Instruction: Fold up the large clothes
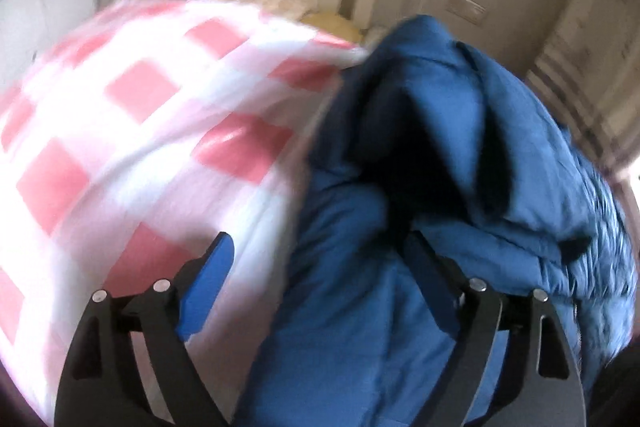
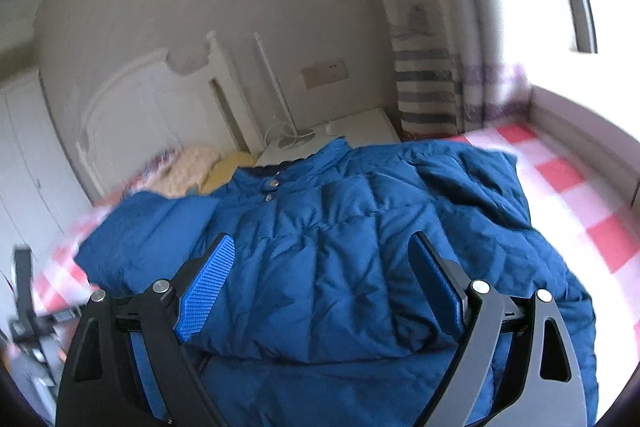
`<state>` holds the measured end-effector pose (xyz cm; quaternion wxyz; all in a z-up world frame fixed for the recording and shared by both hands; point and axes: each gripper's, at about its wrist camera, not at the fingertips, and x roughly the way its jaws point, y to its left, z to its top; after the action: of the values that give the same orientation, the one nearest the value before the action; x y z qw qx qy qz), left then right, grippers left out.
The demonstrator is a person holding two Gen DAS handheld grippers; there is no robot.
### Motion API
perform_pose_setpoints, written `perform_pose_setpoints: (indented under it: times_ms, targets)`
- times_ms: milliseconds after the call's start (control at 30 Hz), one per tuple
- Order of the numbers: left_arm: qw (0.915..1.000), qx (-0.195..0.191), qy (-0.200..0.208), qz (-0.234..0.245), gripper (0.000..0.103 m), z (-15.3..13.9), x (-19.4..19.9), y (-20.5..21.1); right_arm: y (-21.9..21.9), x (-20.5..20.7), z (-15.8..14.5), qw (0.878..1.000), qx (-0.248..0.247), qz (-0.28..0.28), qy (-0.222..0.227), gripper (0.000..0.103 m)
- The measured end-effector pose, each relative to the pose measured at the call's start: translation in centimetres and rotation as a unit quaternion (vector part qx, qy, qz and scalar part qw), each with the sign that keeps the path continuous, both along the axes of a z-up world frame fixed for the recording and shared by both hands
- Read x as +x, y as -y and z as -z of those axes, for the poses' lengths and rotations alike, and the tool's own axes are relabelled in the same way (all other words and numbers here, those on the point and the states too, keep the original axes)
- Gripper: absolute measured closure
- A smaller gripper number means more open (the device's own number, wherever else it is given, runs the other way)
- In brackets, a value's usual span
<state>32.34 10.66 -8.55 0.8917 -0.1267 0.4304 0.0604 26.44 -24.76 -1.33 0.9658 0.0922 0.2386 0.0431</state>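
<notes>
A blue quilted puffer jacket (image 2: 340, 227) lies on a bed with a pink-and-white checked sheet (image 2: 560, 183), its collar and snaps toward the headboard. My right gripper (image 2: 320, 243) is open just above the jacket's front, with a folded part of the jacket bunched between and below its blue pads (image 2: 208, 283). In the blurred left wrist view the jacket (image 1: 420, 247) is rumpled at the right, on the sheet (image 1: 140, 131). My left gripper (image 1: 318, 239) is open over the jacket's left edge; its left pad (image 1: 208, 287) is over the sheet.
A white headboard (image 2: 160, 95) and pillows (image 2: 196, 167) are at the bed's far end. A white nightstand (image 2: 360, 131) with a lamp stands beside it. A striped curtain (image 2: 428, 95) and bright window are at the right. A dark stand (image 2: 24, 291) is at the left.
</notes>
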Motion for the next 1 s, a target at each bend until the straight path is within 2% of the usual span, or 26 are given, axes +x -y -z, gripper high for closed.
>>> perform_pose_setpoints:
  times_ms: [33,133,200,300,367,600,633,700,733,767,800,833,867,900,933,967,1000]
  targets:
    - [0.9998,-0.018,0.011,-0.006,0.017,0.1,-0.2,-0.7,-2.0,-0.1,-0.3,0.999,-0.030,-0.026,0.004,0.017]
    - [0.9995,-0.026,0.014,-0.007,0.017,0.3,-0.1,-1.0,-8.0,-0.1,-0.7,0.988,-0.115,-0.101,0.008,0.017]
    - [0.9995,-0.027,0.015,-0.006,0.017,0.3,0.0,-1.2,-12.5,0.4,-0.4,0.972,-0.173,-0.160,-0.007,0.018]
    - [0.9995,-0.027,0.015,-0.009,0.017,0.2,0.0,-1.4,-16.8,1.7,0.5,0.951,-0.236,-0.196,-0.028,0.020]
    - [0.9994,-0.028,0.016,-0.009,0.017,0.1,0.0,-1.4,-18.6,2.7,0.9,0.943,-0.262,-0.202,-0.033,0.020]
    - [0.9995,-0.027,0.015,-0.006,0.016,0.0,-0.3,-1.2,-22.1,5.5,1.3,0.936,-0.263,-0.226,-0.063,0.023]
    - [0.9995,-0.028,0.015,-0.006,0.016,-0.1,-0.3,-1.2,-22.2,5.8,1.2,0.938,-0.251,-0.232,-0.067,0.027]
    - [0.9994,-0.029,0.016,-0.005,0.016,-0.1,-0.3,-1.3,-21.9,5.9,0.7,0.943,-0.226,-0.234,-0.065,0.047]
    - [0.9994,-0.029,0.016,-0.005,0.016,-0.1,-0.3,-1.3,-21.5,5.7,0.4,0.947,-0.212,-0.234,-0.058,0.053]
    - [0.9994,-0.029,0.016,-0.005,0.016,-0.1,-0.3,-1.3,-20.6,5.4,-0.3,0.953,-0.187,-0.234,-0.046,0.068]
    - [0.9994,-0.030,0.016,-0.005,0.016,-0.1,-0.3,-1.3,-19.7,5.1,-0.9,0.960,-0.161,-0.228,-0.036,0.077]
    - [0.9994,-0.030,0.016,-0.005,0.015,-0.1,-0.3,-1.2,-18.2,4.8,-1.7,0.969,-0.120,-0.216,-0.026,0.078]
    - [0.9994,-0.030,0.016,-0.005,0.015,-0.1,-0.4,-1.2,-15.5,4.3,-3.0,0.979,-0.049,-0.200,-0.012,0.080]
    - [0.9994,-0.031,0.017,-0.005,0.015,-0.1,-0.4,-1.2,-13.7,3.9,-3.6,0.982,-0.003,-0.189,-0.003,0.080]
    - [0.9994,-0.031,0.017,-0.005,0.015,-0.1,-0.4,-1.2,-11.3,3.3,-4.1,0.983,0.056,-0.173,0.009,0.080]
    - [0.9994,-0.031,0.017,-0.004,0.015,0.0,-0.4,-1.2,-7.8,2.5,-4.4,0.981,0.130,-0.144,0.023,0.080]
    - [0.9994,-0.031,0.017,-0.004,0.015,0.0,-0.3,-1.2,-5.3,2.0,-4.2,0.976,0.178,-0.120,0.027,0.079]
